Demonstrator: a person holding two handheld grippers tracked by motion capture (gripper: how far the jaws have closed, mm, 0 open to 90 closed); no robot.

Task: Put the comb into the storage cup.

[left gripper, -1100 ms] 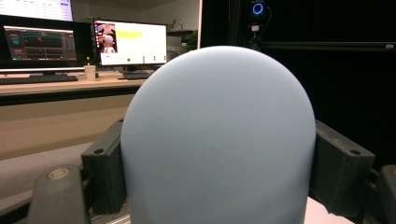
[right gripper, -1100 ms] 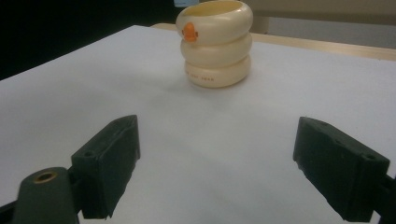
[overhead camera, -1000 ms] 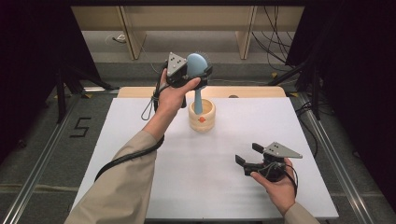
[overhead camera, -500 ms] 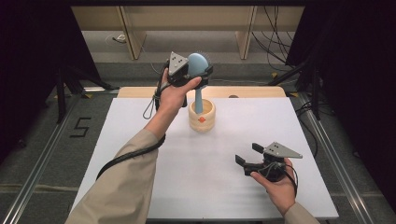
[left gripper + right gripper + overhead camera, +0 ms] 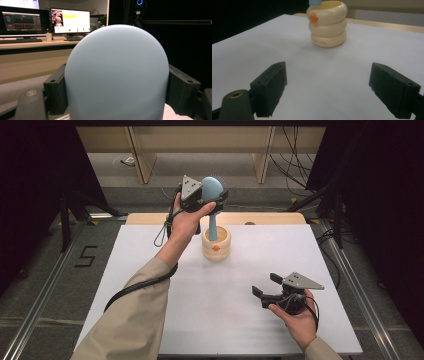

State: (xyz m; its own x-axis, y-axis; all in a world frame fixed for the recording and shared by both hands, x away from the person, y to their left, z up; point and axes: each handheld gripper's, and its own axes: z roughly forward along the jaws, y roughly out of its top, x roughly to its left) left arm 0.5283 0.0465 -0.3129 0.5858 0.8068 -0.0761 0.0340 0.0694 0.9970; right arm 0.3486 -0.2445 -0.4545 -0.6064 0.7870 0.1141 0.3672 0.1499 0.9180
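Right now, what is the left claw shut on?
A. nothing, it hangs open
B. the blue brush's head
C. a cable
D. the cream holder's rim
B: the left claw grips the head of the blue brush, whose handle stands in the cream holder.

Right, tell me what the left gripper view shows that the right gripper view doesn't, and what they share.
Left gripper view alone: the blue brush head clamped between the left claw's jaws, with monitors and a keyboard on a desk behind.

Right gripper view alone: the right claw open over the white table, and the cream ringed holder with its orange mark.

Shared: the brush, seen in the right gripper view just as its handle entering the holder.
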